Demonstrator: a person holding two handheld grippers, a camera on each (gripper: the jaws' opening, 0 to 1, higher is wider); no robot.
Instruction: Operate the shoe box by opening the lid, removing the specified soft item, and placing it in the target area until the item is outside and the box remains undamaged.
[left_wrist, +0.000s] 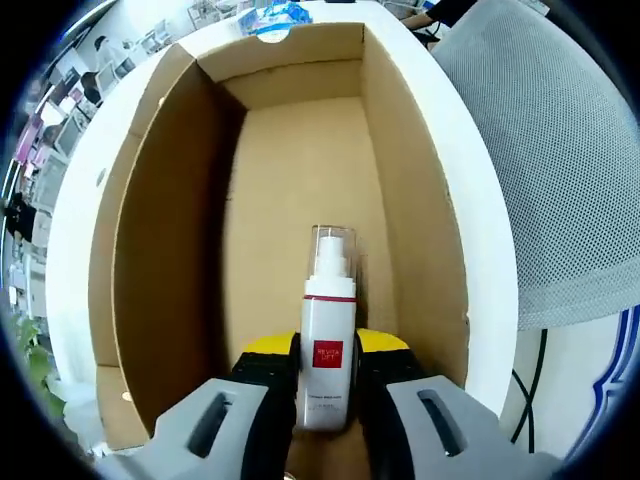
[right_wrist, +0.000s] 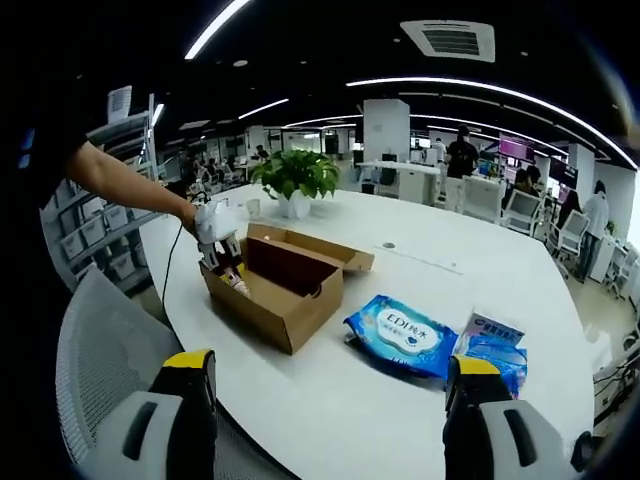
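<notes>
An open brown cardboard shoe box (left_wrist: 290, 150) sits on a white table (left_wrist: 75, 190), and I look down into it in the left gripper view. My left gripper (left_wrist: 327, 346) is shut on a white spray bottle (left_wrist: 327, 350) with a red label and a clear cap, low inside the box near its floor. In the right gripper view the box (right_wrist: 290, 295) lies left of centre with its lid flap (right_wrist: 335, 252) folded back. A person's arm holds the left gripper (right_wrist: 220, 238) over its left end. My right gripper (right_wrist: 330, 365) hangs open and empty above the table's near edge.
A blue wipes pack (right_wrist: 400, 338) and a smaller blue pack (right_wrist: 495, 350) lie on the table (right_wrist: 330, 400) right of the box. A potted plant (right_wrist: 295, 178) stands behind it. A grey mesh chair (right_wrist: 95, 350) is at the table's near left side. People stand far back.
</notes>
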